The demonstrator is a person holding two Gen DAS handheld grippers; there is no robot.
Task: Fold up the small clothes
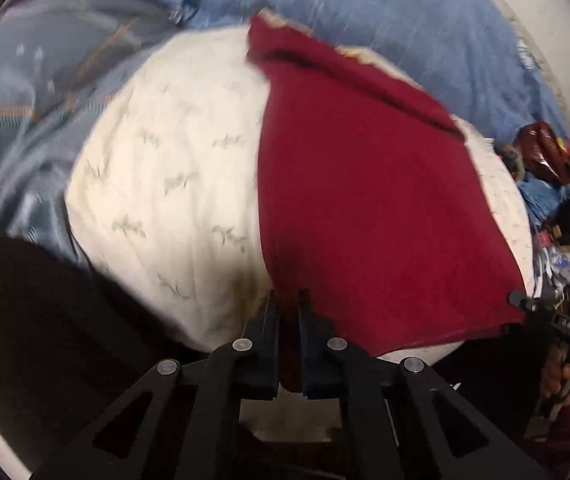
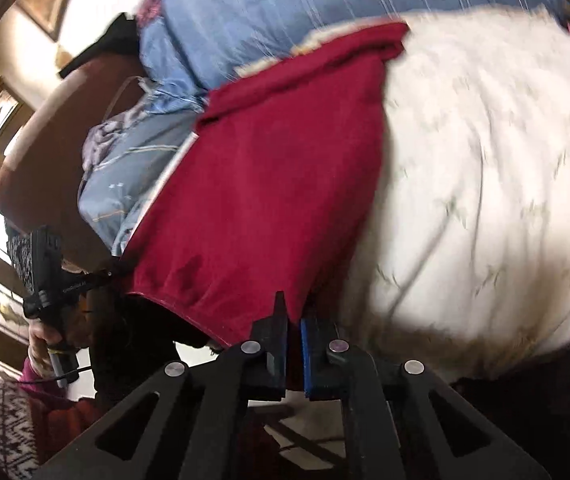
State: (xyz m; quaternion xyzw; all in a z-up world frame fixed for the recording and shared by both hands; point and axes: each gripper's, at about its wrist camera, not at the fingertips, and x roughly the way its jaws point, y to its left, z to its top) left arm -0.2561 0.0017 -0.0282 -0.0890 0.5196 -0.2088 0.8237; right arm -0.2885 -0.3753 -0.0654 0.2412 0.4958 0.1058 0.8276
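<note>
A dark red garment (image 1: 365,200) lies spread over a cream patterned cloth (image 1: 165,184) on the bed. My left gripper (image 1: 288,300) is shut on the garment's near left corner. In the right wrist view the same red garment (image 2: 269,200) hangs from my right gripper (image 2: 294,312), which is shut on its near right corner. The right gripper also shows in the left wrist view (image 1: 525,304) at the garment's other near corner. The left gripper shows in the right wrist view (image 2: 113,274) at the far corner. The garment's near hem is lifted between both grippers.
A blue quilt (image 1: 405,20) is bunched behind the cream cloth (image 2: 485,160). A brown wooden headboard (image 2: 65,140) and window frames stand to the left in the right wrist view. Cluttered bags and items (image 1: 545,160) sit at the right. A dark shape (image 1: 37,320) fills the lower left.
</note>
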